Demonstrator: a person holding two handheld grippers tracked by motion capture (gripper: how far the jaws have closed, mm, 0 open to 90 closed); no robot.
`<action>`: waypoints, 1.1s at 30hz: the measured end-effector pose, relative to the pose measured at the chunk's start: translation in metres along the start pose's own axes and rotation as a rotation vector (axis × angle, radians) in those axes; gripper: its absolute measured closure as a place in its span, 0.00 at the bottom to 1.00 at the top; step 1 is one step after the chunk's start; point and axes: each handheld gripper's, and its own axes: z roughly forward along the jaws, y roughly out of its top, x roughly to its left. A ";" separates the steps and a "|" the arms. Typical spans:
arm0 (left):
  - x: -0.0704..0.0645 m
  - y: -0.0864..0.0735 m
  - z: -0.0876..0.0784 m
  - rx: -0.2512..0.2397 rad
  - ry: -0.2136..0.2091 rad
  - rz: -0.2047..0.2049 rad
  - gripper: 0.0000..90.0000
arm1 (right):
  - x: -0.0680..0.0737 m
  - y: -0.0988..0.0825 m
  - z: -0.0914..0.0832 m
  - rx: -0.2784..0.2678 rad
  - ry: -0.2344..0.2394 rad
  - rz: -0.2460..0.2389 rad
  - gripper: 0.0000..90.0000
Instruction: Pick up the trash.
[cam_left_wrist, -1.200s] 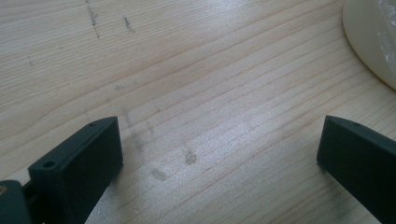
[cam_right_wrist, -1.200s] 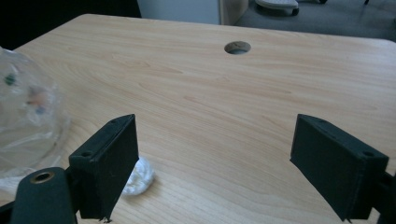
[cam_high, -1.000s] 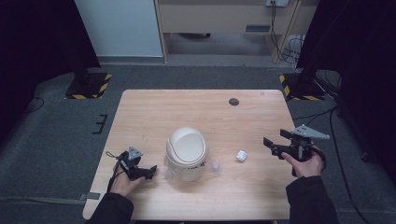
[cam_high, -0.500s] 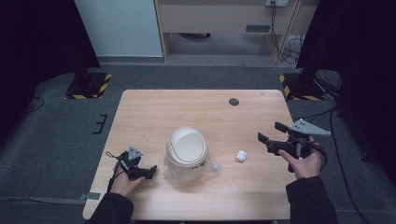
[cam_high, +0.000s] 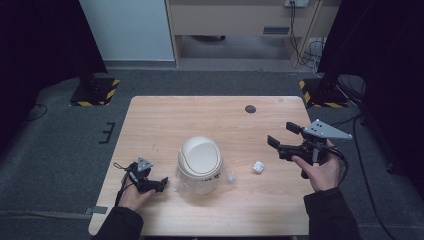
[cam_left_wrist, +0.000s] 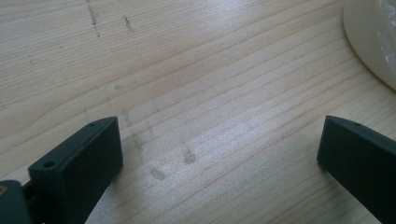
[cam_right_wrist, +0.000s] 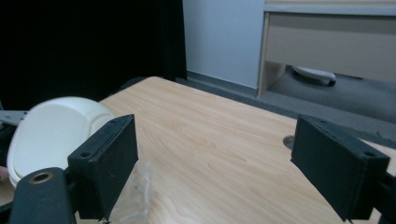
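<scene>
Currently the right gripper (cam_high: 283, 138) is held above the table's right side, jaws spread wide and empty, pointing left. The left gripper (cam_high: 159, 184) rests low at the near-left of the light wooden table (cam_high: 165, 120), jaws likewise apart with nothing between them. A white domed plastic bin with a swing lid (cam_high: 200, 162) stands between both grippers. A small crumpled white paper ball (cam_high: 258, 166) lies just right of it, apart from it.

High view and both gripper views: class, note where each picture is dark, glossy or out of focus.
High view: dark at both sides, table evenly lit. Left gripper view: soft sheen on the wood, the jaws blurred. Right gripper view: black upper left, the near jaws and white bin soft.
</scene>
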 end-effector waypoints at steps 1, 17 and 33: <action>0.000 0.000 0.000 0.000 0.000 0.000 0.00 | 0.002 0.002 0.001 -0.004 0.006 -0.005 0.16; -0.001 0.000 0.000 0.000 0.003 -0.003 0.00 | 0.035 0.022 0.027 -0.027 0.093 -0.026 0.16; -0.001 0.000 0.000 0.000 0.002 -0.003 0.00 | 0.059 0.037 0.047 -0.041 0.147 -0.053 0.16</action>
